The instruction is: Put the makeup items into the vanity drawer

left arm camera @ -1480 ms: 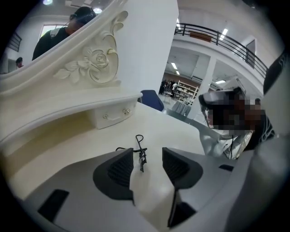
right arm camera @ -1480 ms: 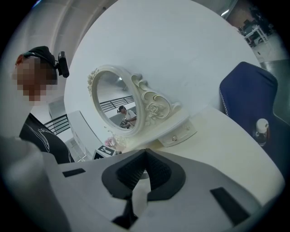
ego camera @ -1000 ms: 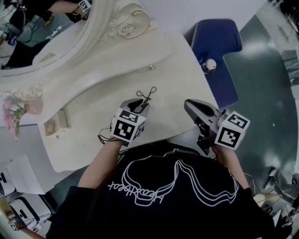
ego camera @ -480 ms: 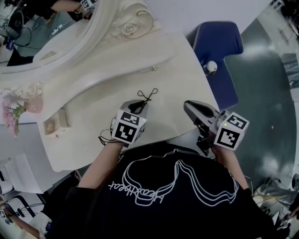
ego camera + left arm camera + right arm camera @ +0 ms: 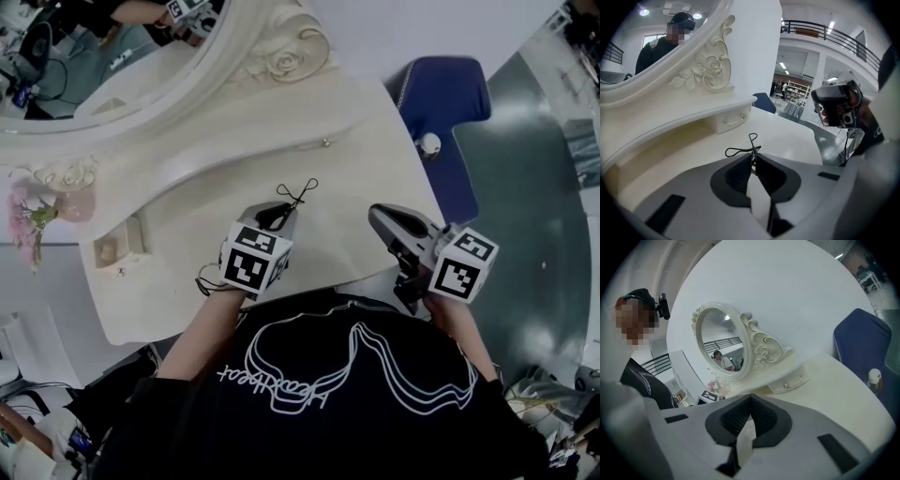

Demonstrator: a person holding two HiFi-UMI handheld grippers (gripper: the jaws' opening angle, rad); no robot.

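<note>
Left gripper (image 5: pixel 275 214) is angled down and away from the person, over the middle of the vanity surface (image 5: pixel 375 178). The forearm comes in from the near side with the marker cube on top. Its jaws have just been closing and are now clamped on a thin black looped makeup tool (image 5: pixel 295 194), pinched at the very tips. The tool's loops stick out past the jaws toward the far side (image 5: pixel 740 151). Can't tell if the tool is clear of the surface or still touching it.

Right gripper (image 5: pixel 380 214) is held roughly level over the near right edge of the surface, well apart from the left one. Its jaws are clenched together with nothing between them (image 5: pixel 750 399).

Vanity drawer (image 5: pixel 733 119) is closed, far of the tool under the mirror (image 5: pixel 94 56) shelf, knob facing the person. Blue chair (image 5: pixel 441 94) is at far right, beside the surface.
</note>
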